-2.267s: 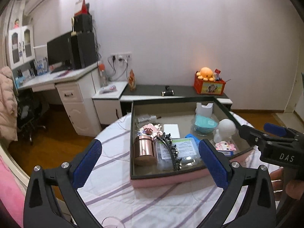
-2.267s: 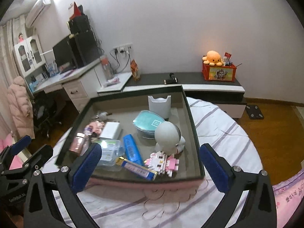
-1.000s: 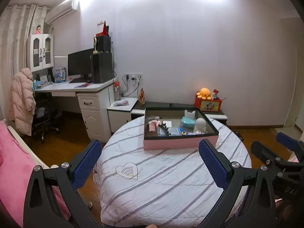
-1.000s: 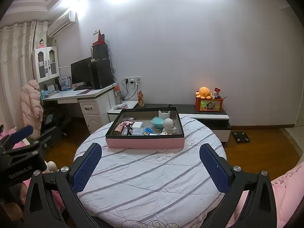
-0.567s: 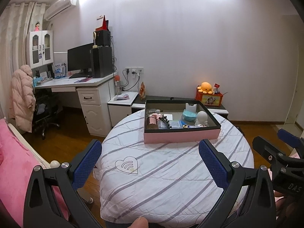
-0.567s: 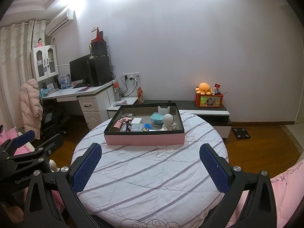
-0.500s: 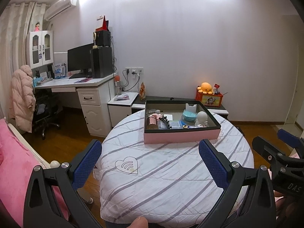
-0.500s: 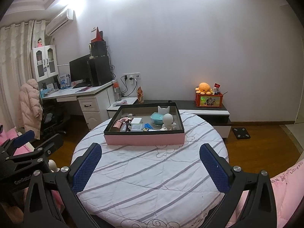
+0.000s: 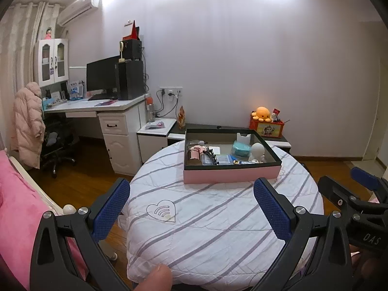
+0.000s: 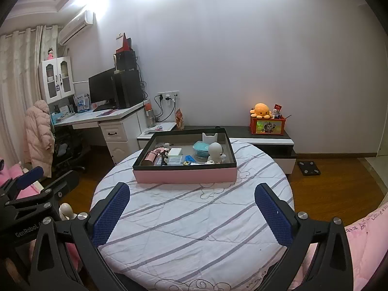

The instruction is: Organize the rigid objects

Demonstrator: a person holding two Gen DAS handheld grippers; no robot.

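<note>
A pink box with a dark rim [image 9: 230, 172] [image 10: 185, 175] sits on the far half of a round table [image 9: 218, 223] [image 10: 194, 218] covered by a striped white cloth. Inside it lie several items: a copper cylinder [image 9: 193, 156] [image 10: 149, 158], a teal round container [image 9: 240, 149] [image 10: 200, 149], a white figurine [image 9: 257, 151] [image 10: 215, 152], a white holder [image 9: 243, 137] [image 10: 209, 137] and small packets. My left gripper [image 9: 191, 208] is open, well short of the box. My right gripper [image 10: 191, 208] is open too, nothing between its fingers.
A white desk [image 9: 97, 111] with monitor and chair stands at the left. A low dark cabinet [image 10: 266, 143] behind the table carries an orange box with a plush octopus [image 10: 262, 111]. Pink bedding [image 9: 14, 206] lies at the near left. A fingertip [image 9: 155, 278] shows at the bottom edge.
Both grippers have pulled far back from the box, which was close up 2.3 s ago. In the last half second the view barely shifts. Both stay open.
</note>
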